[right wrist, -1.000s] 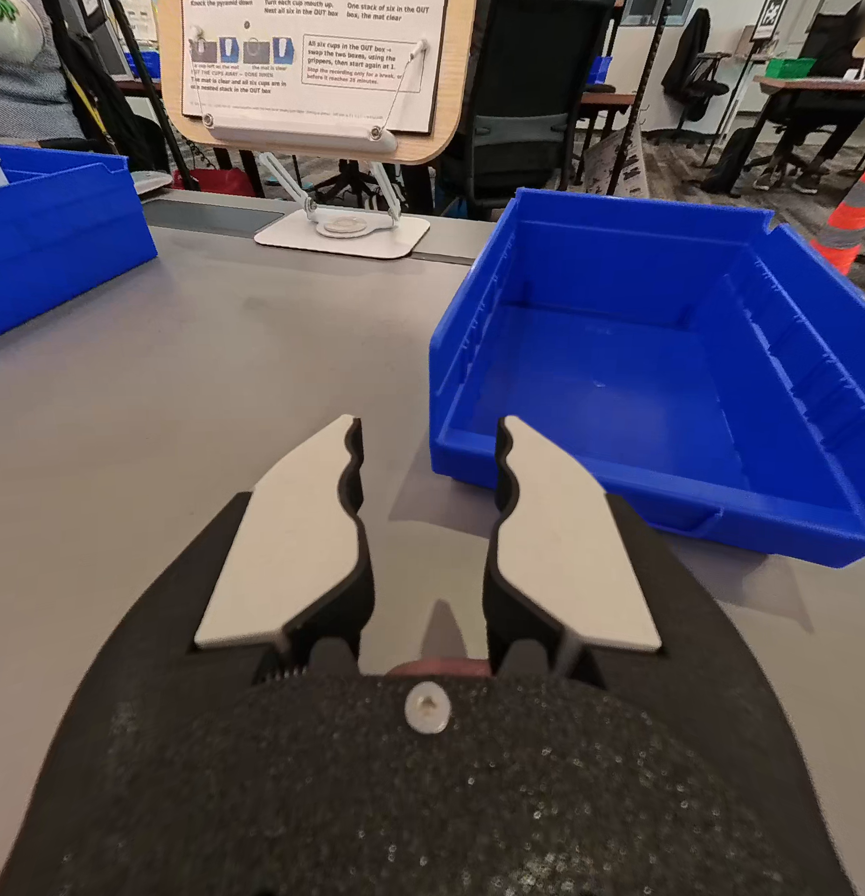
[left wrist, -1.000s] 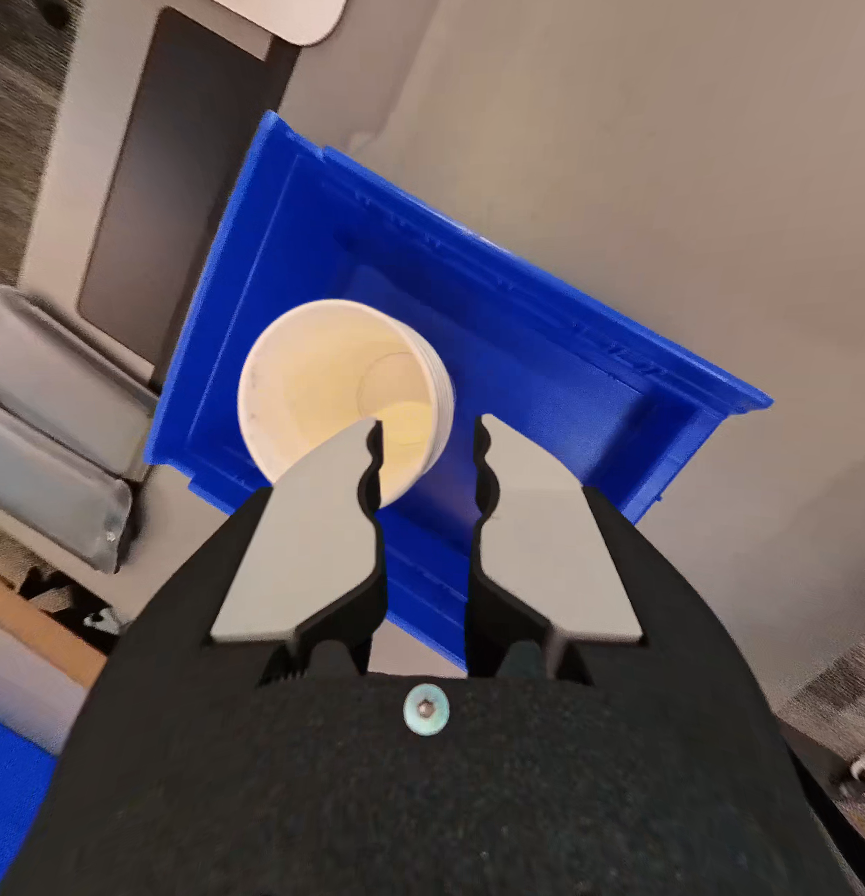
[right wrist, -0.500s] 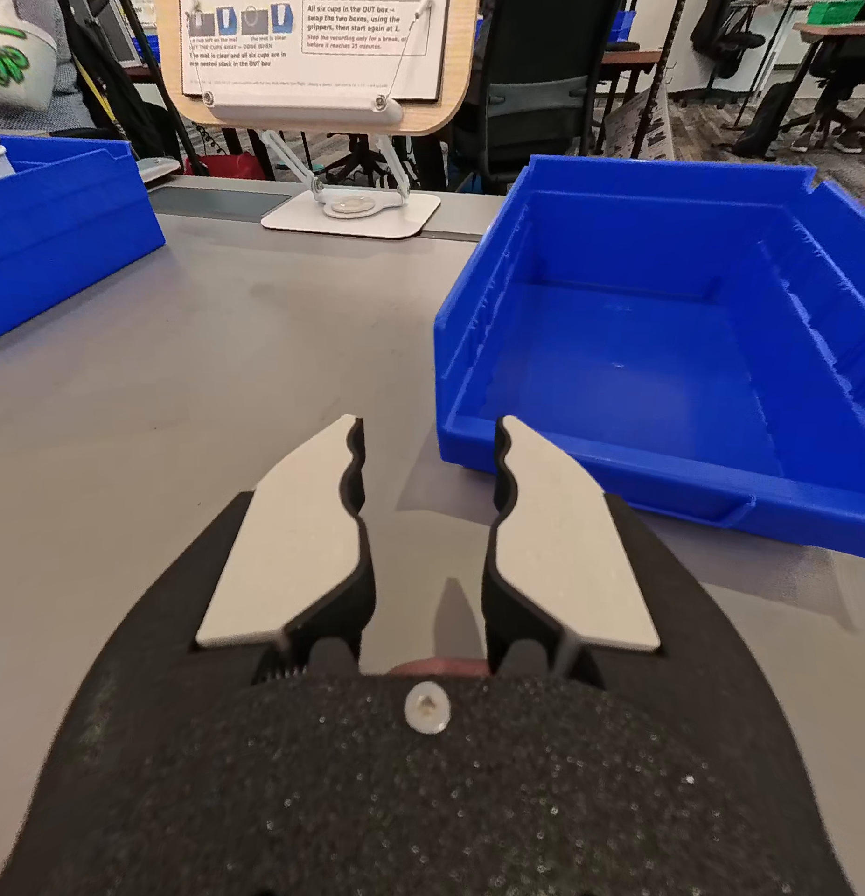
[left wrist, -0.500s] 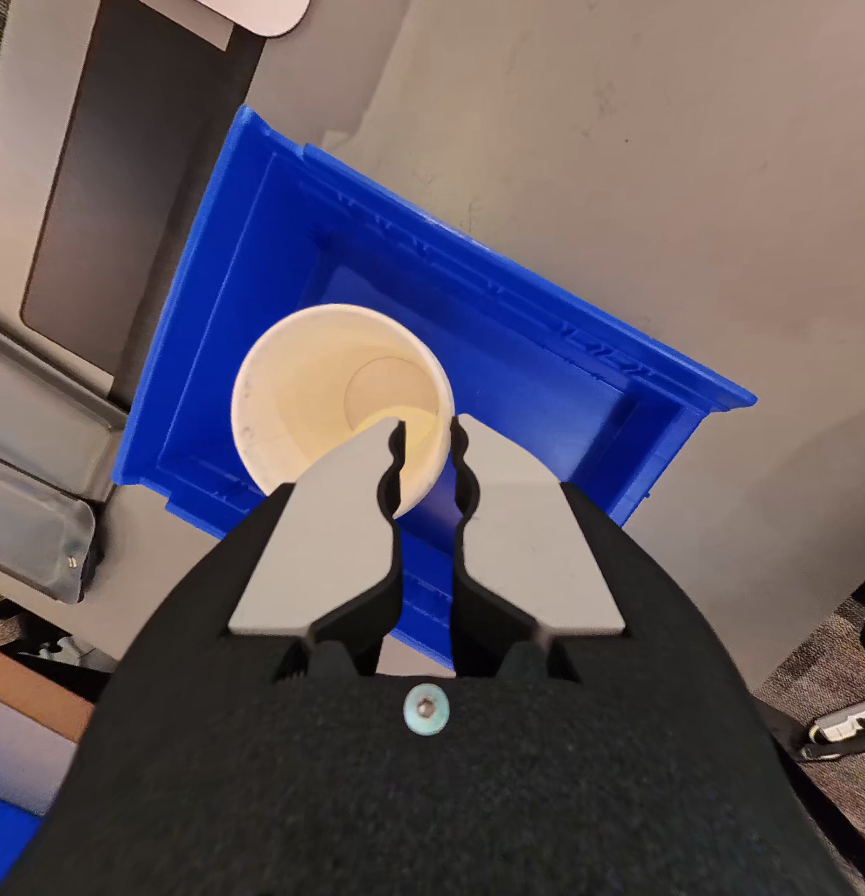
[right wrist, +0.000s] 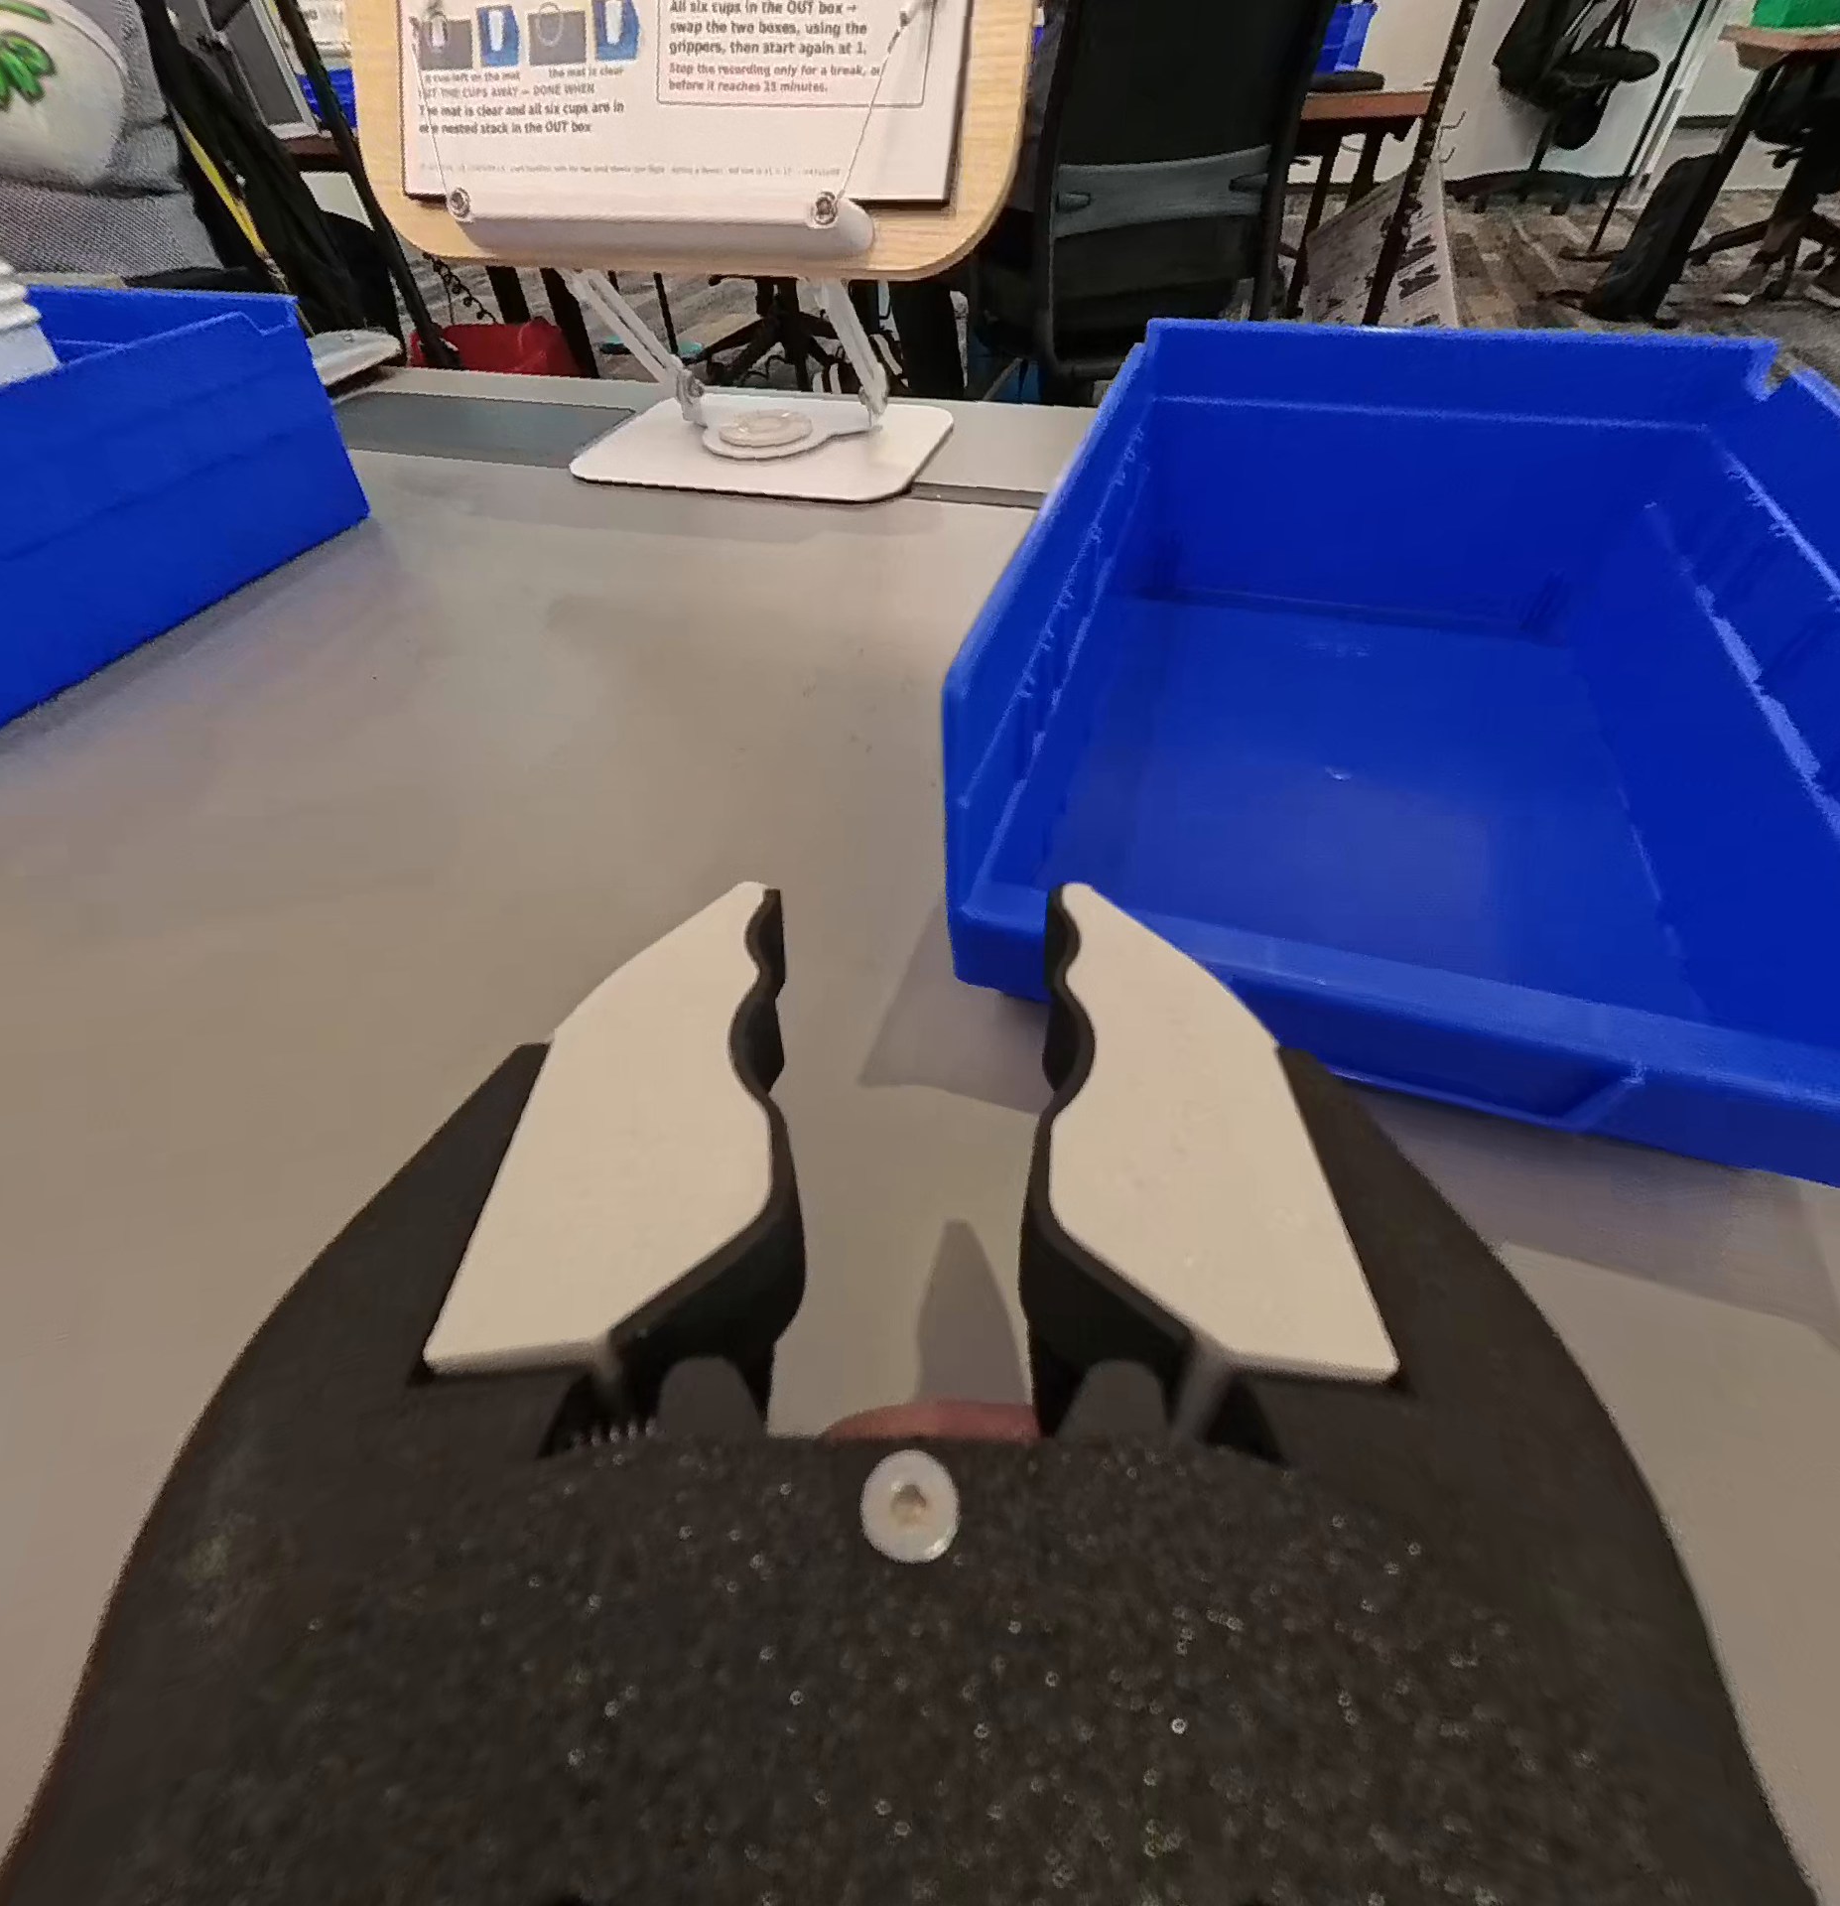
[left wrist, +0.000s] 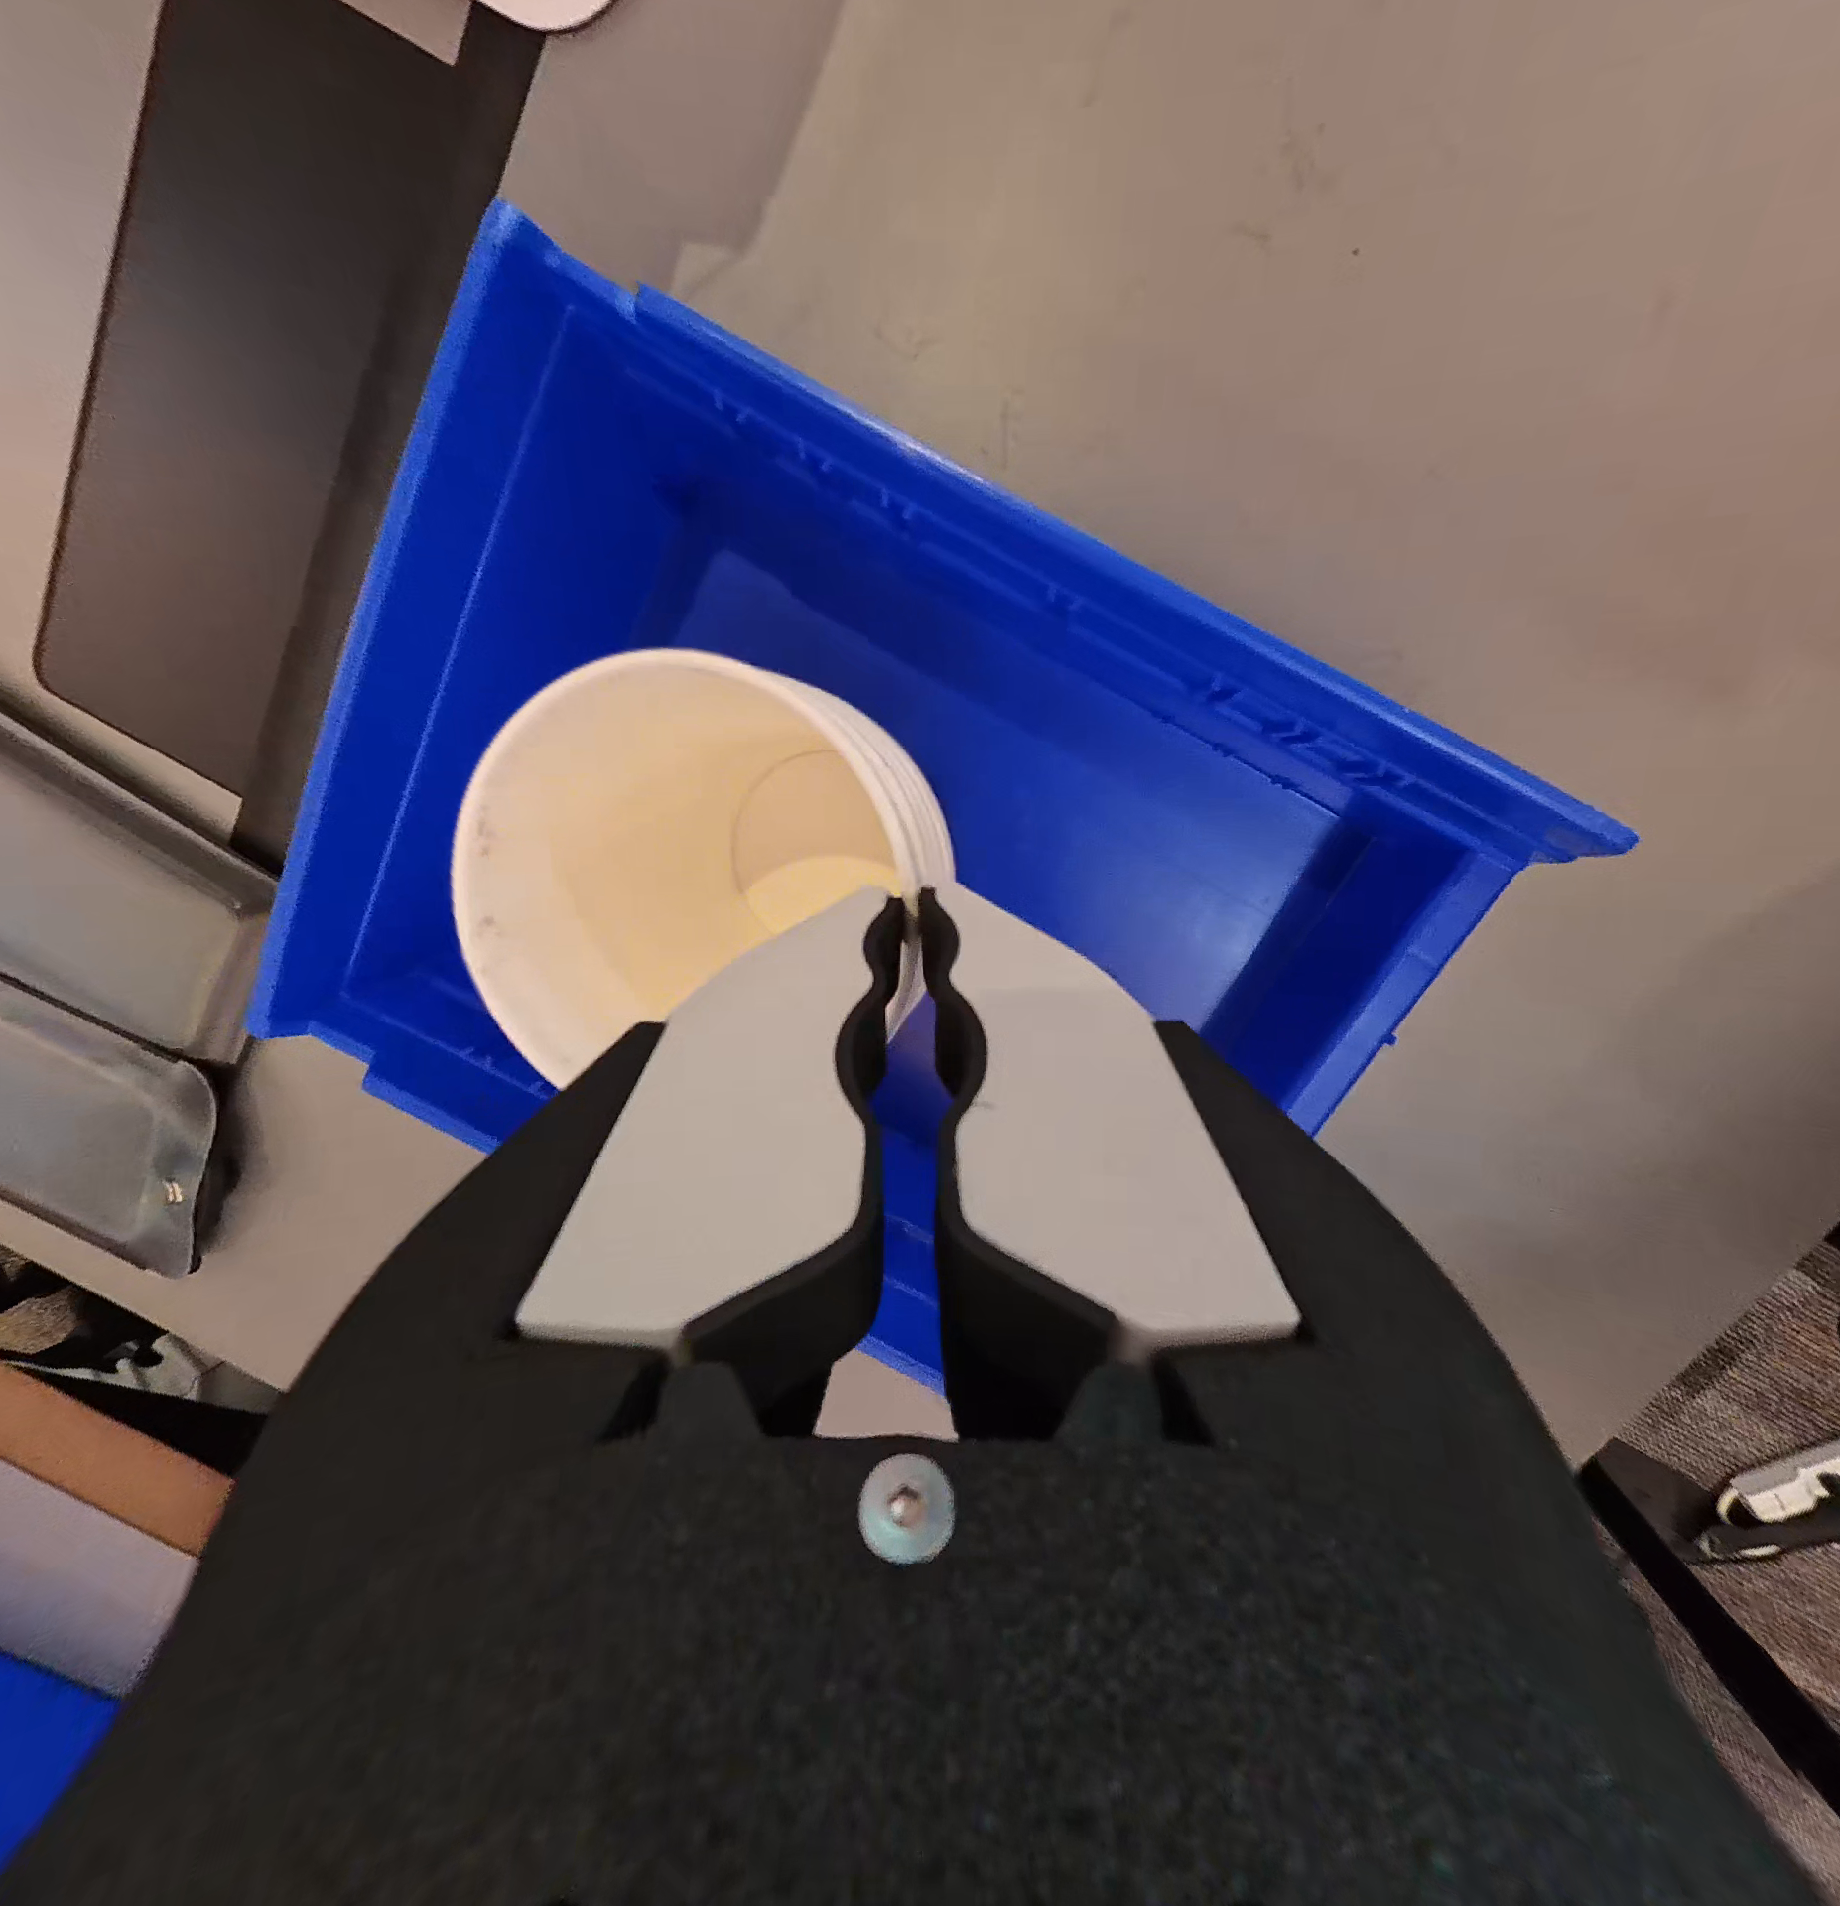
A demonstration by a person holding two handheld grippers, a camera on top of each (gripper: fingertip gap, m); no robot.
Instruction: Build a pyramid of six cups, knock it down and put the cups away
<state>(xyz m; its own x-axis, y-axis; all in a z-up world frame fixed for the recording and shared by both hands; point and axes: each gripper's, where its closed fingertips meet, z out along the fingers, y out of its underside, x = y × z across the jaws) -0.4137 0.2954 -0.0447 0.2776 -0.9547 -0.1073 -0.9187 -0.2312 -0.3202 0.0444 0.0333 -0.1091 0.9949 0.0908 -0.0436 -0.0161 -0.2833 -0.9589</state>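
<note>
Grey table: wide bare run between the two blue bins. Right bin sits by the right gripper, jaws spread, holding nothing. Left bin holds the nested cup stack; left gripper pinches its rim wall.

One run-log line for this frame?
left gripper: shut on cup stack rim, over blue bin | right gripper: open, empty

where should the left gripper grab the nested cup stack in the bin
By the rim wall, from above. The cup stack sits mouth-up in the blue bin, so one finger fits inside; the left gripper is shut on that rim.
</note>
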